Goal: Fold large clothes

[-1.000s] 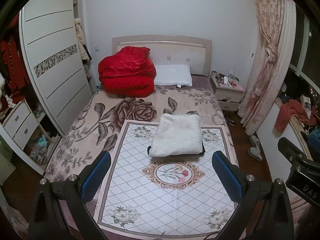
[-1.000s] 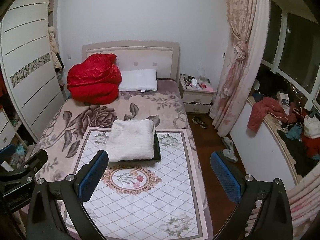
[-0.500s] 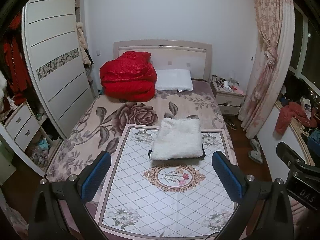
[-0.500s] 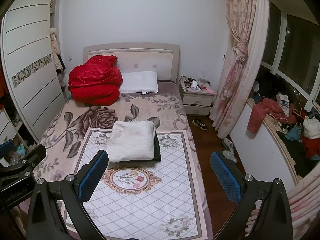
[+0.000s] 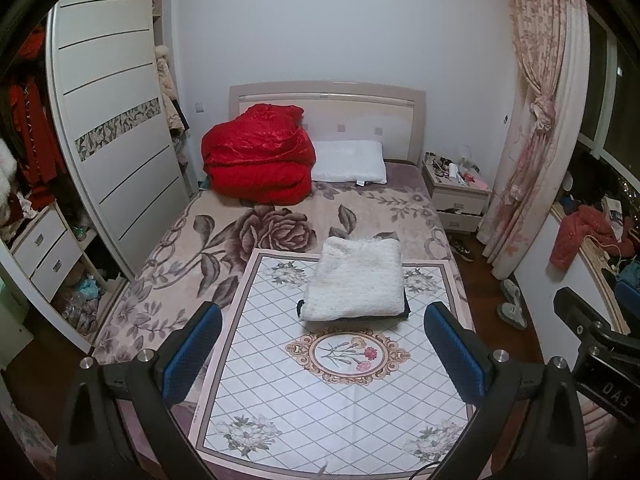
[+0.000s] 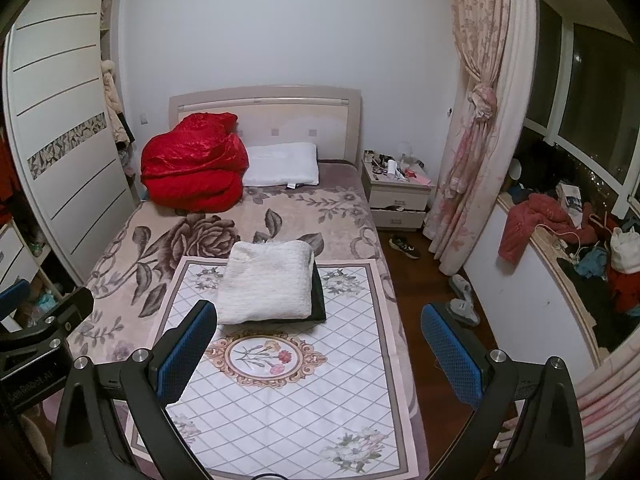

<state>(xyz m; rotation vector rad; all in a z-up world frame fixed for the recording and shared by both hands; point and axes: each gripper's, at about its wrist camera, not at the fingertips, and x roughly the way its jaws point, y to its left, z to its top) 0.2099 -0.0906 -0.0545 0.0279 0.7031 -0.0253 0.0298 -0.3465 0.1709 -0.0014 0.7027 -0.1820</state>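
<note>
White fleecy garment [image 5: 356, 280] lies folded into a neat rectangle on the far half of the tiled floral mat [image 5: 340, 384] spread over the bed [image 5: 224, 240], stacked on a dark folded piece [image 6: 319, 296] showing at its right edge. Judged: folding of this item looks complete; the step in hand reads as a pause between garments. Left tongs [image 5: 324, 352] and right tongs [image 6: 316, 348] both hang above the near mat with jaws spread wide, holding nothing. Next move probably calls for fetching another large garment, though none lies within reach on the mat. Red quilt [image 5: 260, 160] and pillow [image 5: 348, 162] sit at the headboard, well apart; clothes [image 6: 540, 224] heaped on the window ledge, possibly the supply.
</note>
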